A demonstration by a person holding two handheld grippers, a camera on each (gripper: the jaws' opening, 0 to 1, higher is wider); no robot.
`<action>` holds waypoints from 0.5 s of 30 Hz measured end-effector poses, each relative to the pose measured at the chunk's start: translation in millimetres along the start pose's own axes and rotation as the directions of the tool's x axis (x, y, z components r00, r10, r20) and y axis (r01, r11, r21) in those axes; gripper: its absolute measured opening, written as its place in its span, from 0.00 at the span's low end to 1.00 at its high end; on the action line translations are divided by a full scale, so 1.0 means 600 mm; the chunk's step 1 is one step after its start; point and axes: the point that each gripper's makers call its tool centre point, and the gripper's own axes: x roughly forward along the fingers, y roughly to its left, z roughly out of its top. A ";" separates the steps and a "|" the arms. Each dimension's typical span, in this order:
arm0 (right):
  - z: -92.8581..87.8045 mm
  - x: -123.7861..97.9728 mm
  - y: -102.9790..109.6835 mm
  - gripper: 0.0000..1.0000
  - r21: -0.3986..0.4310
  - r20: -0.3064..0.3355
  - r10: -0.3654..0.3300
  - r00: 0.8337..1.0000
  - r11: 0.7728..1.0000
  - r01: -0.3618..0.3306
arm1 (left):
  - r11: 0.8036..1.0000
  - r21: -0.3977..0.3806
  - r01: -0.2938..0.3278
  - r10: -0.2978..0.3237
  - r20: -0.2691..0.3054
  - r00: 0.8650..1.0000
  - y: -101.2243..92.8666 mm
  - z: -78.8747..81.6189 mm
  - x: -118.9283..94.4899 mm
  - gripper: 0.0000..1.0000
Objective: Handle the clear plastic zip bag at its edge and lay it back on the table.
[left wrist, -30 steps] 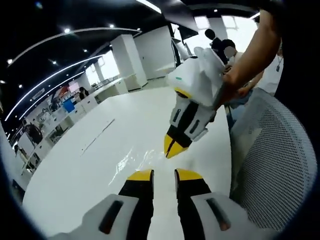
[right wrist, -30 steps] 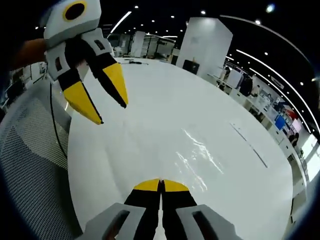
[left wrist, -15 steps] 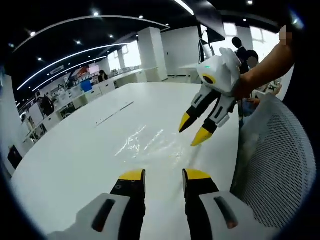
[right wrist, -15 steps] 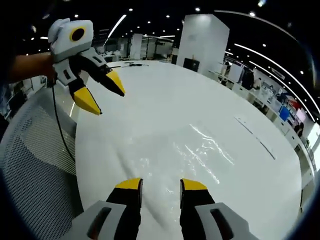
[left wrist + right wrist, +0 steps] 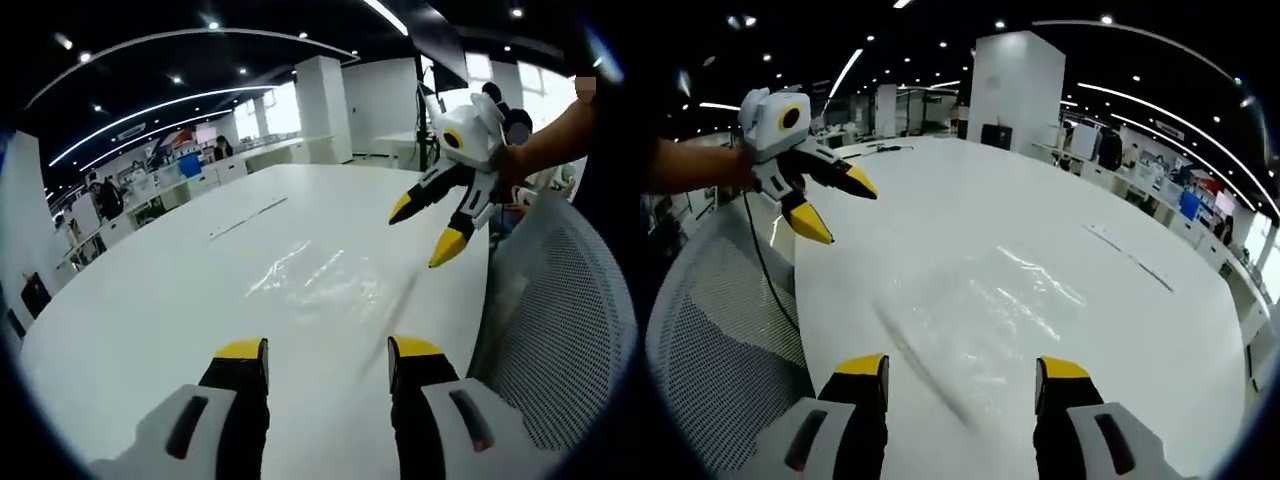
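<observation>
Clear plastic zip bag [image 5: 325,285] lies flat on the white table [image 5: 150,320], near the edge beside the mesh chair back [image 5: 560,330]; glare off its film marks it. Neither gripper touches it. Left gripper [image 5: 328,352]: jaws spread wide, nothing between them, above the table's near edge. Right gripper [image 5: 960,368]: jaws likewise spread, empty, bag [image 5: 995,305] just beyond its tips. Each gripper appears in the other's view, jaws parted, above the chair-side edge.
</observation>
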 end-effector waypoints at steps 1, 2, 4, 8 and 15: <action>-0.004 -0.005 -0.002 0.64 0.017 0.002 -0.008 1.000 1.000 0.007 | 1.000 -0.007 -0.006 0.006 -0.001 1.000 0.000 -0.004 -0.002 0.47; -0.005 -0.009 -0.004 0.66 0.026 0.006 -0.014 1.000 1.000 0.014 | 1.000 -0.013 -0.009 0.009 -0.002 1.000 0.000 -0.007 -0.003 0.48; -0.010 -0.021 -0.003 0.70 0.046 0.020 -0.024 1.000 0.999 0.023 | 0.999 -0.032 -0.014 0.014 0.000 1.000 -0.001 -0.015 -0.003 0.51; -0.025 -0.043 -0.009 0.76 0.059 0.024 -0.064 0.998 0.996 0.062 | 0.998 -0.049 -0.024 0.024 -0.003 1.000 -0.001 -0.026 -0.006 0.57; -0.046 -0.073 -0.006 0.88 0.075 0.028 -0.100 0.995 0.992 0.098 | 0.997 -0.065 -0.029 0.028 -0.013 1.000 -0.002 -0.042 -0.011 0.62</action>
